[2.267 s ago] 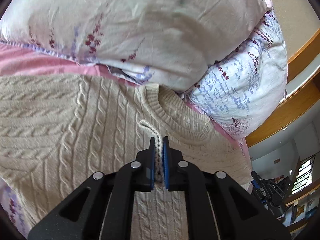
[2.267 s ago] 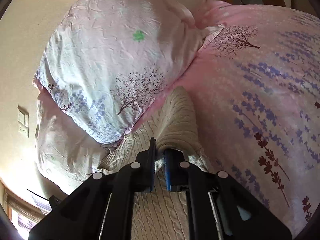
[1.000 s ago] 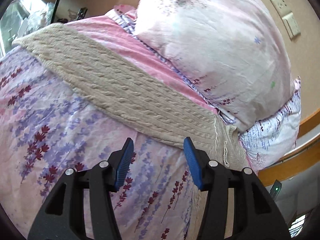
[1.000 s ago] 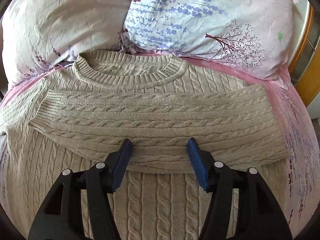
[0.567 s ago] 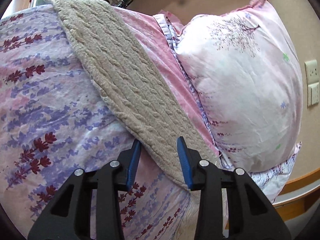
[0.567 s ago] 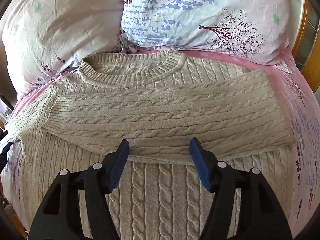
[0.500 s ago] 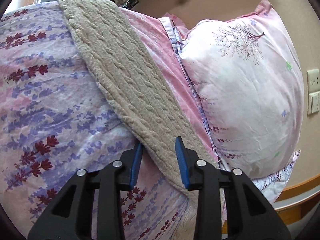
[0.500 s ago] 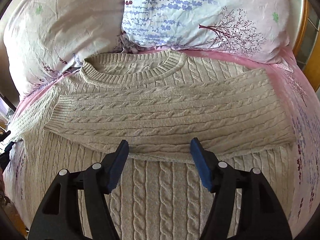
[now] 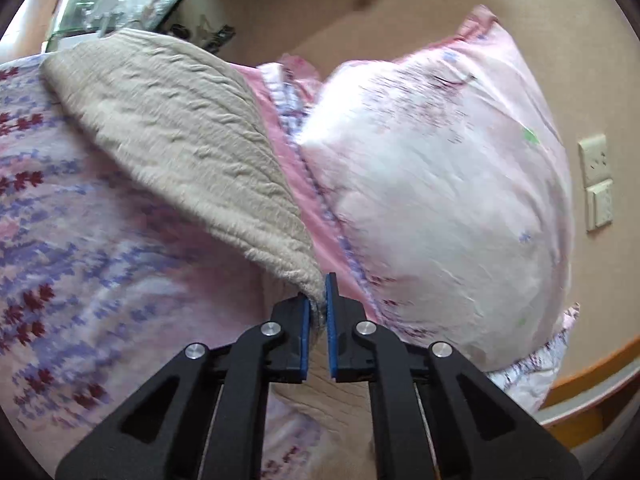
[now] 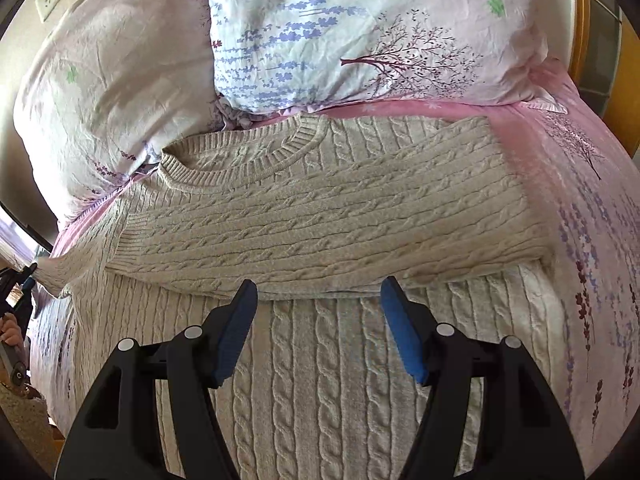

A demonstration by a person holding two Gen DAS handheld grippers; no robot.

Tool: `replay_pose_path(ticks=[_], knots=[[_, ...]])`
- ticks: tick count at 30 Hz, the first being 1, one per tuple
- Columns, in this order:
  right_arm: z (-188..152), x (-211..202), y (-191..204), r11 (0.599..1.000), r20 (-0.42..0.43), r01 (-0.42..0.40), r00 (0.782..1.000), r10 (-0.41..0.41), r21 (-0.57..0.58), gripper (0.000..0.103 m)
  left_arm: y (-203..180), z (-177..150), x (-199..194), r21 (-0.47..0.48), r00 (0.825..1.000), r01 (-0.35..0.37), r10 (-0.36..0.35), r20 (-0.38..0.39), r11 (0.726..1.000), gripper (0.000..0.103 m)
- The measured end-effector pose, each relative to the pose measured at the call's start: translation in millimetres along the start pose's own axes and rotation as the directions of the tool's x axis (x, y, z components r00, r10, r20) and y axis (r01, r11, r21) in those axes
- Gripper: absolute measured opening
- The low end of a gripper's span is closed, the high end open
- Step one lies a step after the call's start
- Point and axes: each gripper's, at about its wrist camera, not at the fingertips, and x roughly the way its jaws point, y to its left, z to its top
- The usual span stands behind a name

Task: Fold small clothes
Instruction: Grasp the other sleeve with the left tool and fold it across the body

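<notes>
A beige cable-knit sweater [image 10: 320, 216] lies flat on the bed, its neck toward the pillows. One sleeve is folded across the chest. The other sleeve [image 9: 180, 148] stretches off to the left side of the bed, and my left gripper [image 9: 318, 304] is shut on its edge near the shoulder, lifting the knit a little. My right gripper [image 10: 316, 312] hovers open above the sweater's body, just below the folded sleeve, with nothing between its blue pads [image 10: 400, 336]. The left gripper and a hand [image 10: 10, 332] show at the right wrist view's far left edge.
Two floral pillows [image 10: 360, 32] [image 9: 440, 200] lean against the wall behind the sweater. The pink floral bedcover [image 9: 80, 260] spreads on both sides. Wall switches [image 9: 596, 180] sit right of the pillow. A wooden bed frame [image 10: 580, 20] runs along the right.
My left gripper moved onto the outstretched sleeve and closed on its edge, raising it slightly. My right gripper drew back a little and rolled, staying open over the sweater's body.
</notes>
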Motion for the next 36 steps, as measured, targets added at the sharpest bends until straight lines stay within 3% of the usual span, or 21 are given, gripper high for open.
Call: replay_pose_path(ticks=[2, 4, 8, 11, 14, 16, 17, 19, 20, 23, 26, 28, 30, 31, 34, 36], knots=[[0, -2, -5, 1.000, 0.006, 0.000, 1.000, 0.000, 0.017, 0.066, -28, -18, 1, 0.051, 0.996, 0.078, -0.076, -0.038, 0.996, 0.006], [0, -4, -9, 0.999, 0.007, -0.005, 1.000, 0.005, 0.033, 0.066, -56, -42, 6, 0.095, 0.982, 0.171, -0.162, -0.095, 0.981, 0.006], [-3, -7, -12, 0.999, 0.011, -0.008, 1.000, 0.008, 0.046, 0.066, -103, -112, 22, 0.175, 0.933, 0.323, -0.282, -0.223, 0.930, 0.007], [-7, -4, -15, 0.999, 0.010, -0.014, 1.000, 0.013, 0.048, 0.066, -117, -169, 47, 0.232, 0.915, 0.337, -0.259, -0.309, 0.913, 0.007], [-13, -1, -20, 0.998, 0.009, -0.011, 1.000, 0.011, 0.056, 0.066, -103, -220, 82, 0.228, 0.893, 0.274, -0.160, -0.420, 0.934, 0.010], [-14, 3, -23, 0.998, 0.005, -0.010, 1.000, 0.009, 0.063, 0.066, -88, -235, 95, 0.207, 0.880, 0.227, -0.110, -0.461, 0.952, 0.010], [-15, 4, -25, 0.998, 0.007, -0.010, 1.000, 0.009, 0.066, 0.066, -82, -236, 98, 0.190, 0.879, 0.206, -0.096, -0.467, 0.960, 0.011], [-16, 4, -27, 0.998, 0.011, -0.008, 1.000, 0.007, 0.068, 0.066, -72, -229, 97, 0.152, 0.885, 0.184, -0.097, -0.456, 0.971, 0.024], [-16, 3, -28, 0.998, 0.014, -0.007, 1.000, 0.006, 0.069, 0.066, -69, -223, 93, 0.141, 0.895, 0.174, -0.097, -0.435, 0.975, 0.031], [-15, 4, -29, 0.997, 0.015, -0.012, 1.000, 0.011, 0.075, 0.066, -61, -198, 76, 0.136, 0.929, 0.142, -0.085, -0.360, 0.980, 0.039], [-16, 4, -26, 0.997, 0.015, -0.019, 1.000, 0.018, 0.074, 0.066, -45, -169, 66, 0.085, 0.954, 0.079, -0.051, -0.294, 0.993, 0.040], [-16, 5, -24, 0.998, 0.015, -0.022, 1.000, 0.021, 0.066, 0.066, -33, -153, 62, 0.030, 0.964, 0.052, -0.042, -0.262, 0.998, 0.038], [-16, 4, -24, 0.998, 0.016, -0.026, 1.000, 0.025, 0.060, 0.066, -29, -143, 60, 0.003, 0.971, 0.033, -0.032, -0.237, 0.999, 0.016], [-16, 3, -25, 0.998, 0.019, -0.027, 0.999, 0.026, 0.060, 0.066, -32, -142, 59, 0.001, 0.973, 0.038, -0.037, -0.228, 0.999, 0.011], [-15, -1, -32, 0.997, 0.038, -0.036, 0.999, 0.033, 0.071, 0.066, -61, -148, 59, 0.063, 0.968, 0.120, -0.103, -0.228, 0.991, 0.008], [-13, -6, -38, 0.996, 0.053, -0.035, 0.998, 0.031, 0.080, 0.066, -91, -162, 60, 0.131, 0.954, 0.204, -0.167, -0.250, 0.970, 0.008]])
